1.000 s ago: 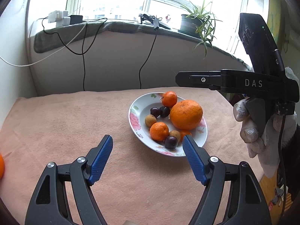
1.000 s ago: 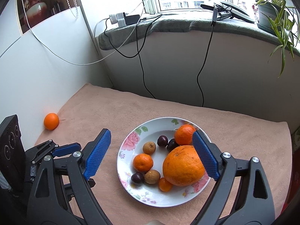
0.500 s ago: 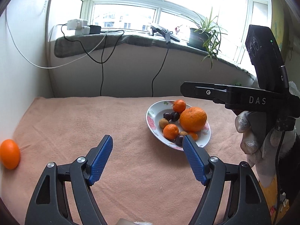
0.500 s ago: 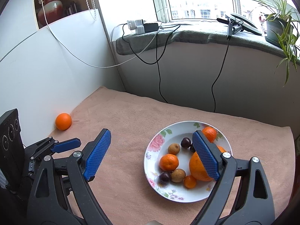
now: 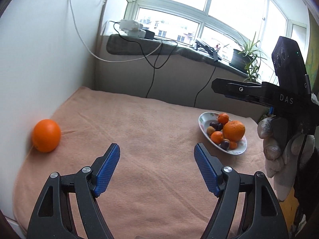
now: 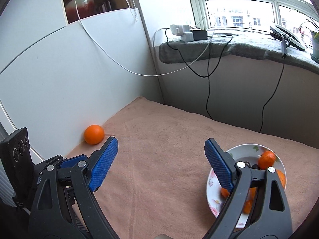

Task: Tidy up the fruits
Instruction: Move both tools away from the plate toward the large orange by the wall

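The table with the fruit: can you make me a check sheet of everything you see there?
Surface: table under a peach towel.
Job's things: one loose orange against the white wall; plate with oranges and small dark and brown fruits.
Clutter: nothing seen.
Grippers: left gripper open, empty; right gripper open, empty, in a gloved hand.
Cables: black and white cables hang from the windowsill.
Surroundings: window, potted plant, chargers.

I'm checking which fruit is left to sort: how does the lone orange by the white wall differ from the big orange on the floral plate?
The lone orange lies on the peach towel, touching the white wall; the big orange sits on the floral plate. The lone orange lies alone; the big orange is crowded by smaller fruits. The lone orange looks smooth, the big one bumpier. Both are round and orange.
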Available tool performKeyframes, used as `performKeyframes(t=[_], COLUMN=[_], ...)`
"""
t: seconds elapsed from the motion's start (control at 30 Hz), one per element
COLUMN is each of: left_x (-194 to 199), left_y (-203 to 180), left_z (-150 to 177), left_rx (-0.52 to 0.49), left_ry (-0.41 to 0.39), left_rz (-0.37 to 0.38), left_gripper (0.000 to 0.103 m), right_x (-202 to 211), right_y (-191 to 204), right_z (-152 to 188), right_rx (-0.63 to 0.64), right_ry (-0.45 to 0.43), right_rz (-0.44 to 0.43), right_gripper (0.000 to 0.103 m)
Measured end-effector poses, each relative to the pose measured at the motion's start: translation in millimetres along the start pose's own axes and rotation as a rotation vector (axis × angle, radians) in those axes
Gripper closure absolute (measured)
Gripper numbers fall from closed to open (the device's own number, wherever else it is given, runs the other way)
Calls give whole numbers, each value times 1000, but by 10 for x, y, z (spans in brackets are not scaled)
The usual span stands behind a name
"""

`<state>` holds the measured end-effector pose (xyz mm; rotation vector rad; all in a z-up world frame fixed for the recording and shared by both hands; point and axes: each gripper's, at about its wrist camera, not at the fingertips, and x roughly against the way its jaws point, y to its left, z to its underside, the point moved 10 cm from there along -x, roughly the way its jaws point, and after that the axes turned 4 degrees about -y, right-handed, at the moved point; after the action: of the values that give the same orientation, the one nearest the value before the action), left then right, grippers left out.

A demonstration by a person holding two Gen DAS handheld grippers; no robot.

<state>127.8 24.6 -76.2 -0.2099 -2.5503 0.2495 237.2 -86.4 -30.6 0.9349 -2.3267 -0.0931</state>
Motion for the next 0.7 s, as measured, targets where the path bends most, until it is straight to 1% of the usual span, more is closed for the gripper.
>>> performKeyframes(t=[0.23, 0.33, 0.5, 0.63, 0.7], left_x=[174, 232, 223, 203, 173], left_y=[683, 923, 1232, 1407, 1462], left_z=[97, 126, 162, 202, 211], left_rx=[117, 164, 205, 231, 239], left_ry=[-22, -39, -43, -38, -35], left_rz=[-138, -186, -243, -271, -281], left_gripper=[26, 26, 26, 27, 29], right_x=[-404, -592, -933, -1188, -1308], right_y=[428, 617, 885, 1066, 1135], right_z=[1, -2, 20, 80, 111], right_rx=[82, 114, 161, 179, 186], right_ry=[72, 100, 153, 195, 212], right_rz=[-113, -176, -255, -306, -323], right_gripper=[12, 12, 12, 12, 12])
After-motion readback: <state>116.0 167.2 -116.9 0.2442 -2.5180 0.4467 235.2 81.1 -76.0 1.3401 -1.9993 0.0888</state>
